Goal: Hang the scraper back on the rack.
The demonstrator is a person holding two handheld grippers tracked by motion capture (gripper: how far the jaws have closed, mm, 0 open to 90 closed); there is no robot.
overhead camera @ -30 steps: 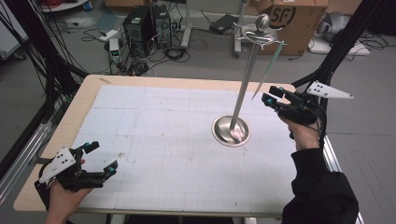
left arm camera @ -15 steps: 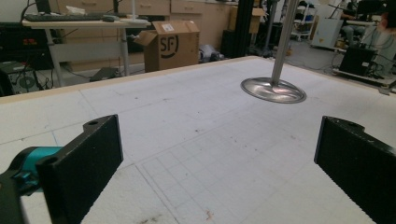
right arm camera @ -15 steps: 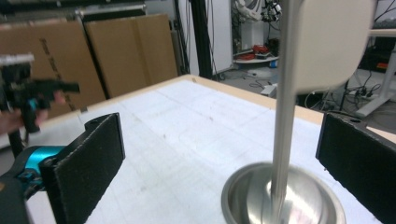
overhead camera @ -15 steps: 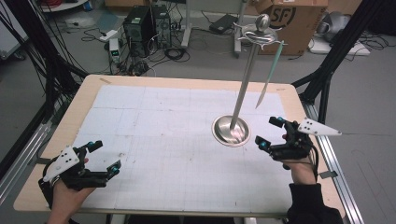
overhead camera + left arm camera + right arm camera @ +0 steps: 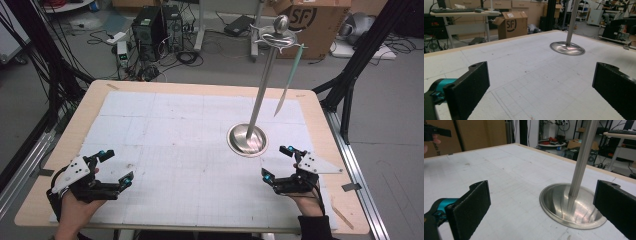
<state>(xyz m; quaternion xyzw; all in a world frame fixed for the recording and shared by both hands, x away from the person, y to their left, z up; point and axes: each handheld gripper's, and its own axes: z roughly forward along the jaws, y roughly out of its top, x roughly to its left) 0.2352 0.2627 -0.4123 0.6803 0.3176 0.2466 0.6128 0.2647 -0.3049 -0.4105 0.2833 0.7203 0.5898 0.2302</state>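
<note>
The metal stand [image 5: 248,139] stood toward the tabletop's [image 5: 165,125] right edge, a slim green blade [image 5: 289,80] hanging from its top. Right gripper [image 5: 278,162] and left gripper [image 5: 116,165] rested near the front edge, jaws wide open and empty; the hanging looked finished.

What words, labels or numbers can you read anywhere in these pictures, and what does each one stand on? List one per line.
"SF", in a round logo: on the side of the cardboard box on the floor beyond the table; it also shows in the high view.
A small white label on the top flap of that box: too small to read.
Dark print on the brown board at the left edge of the right gripper view: cut off, unreadable.
</note>
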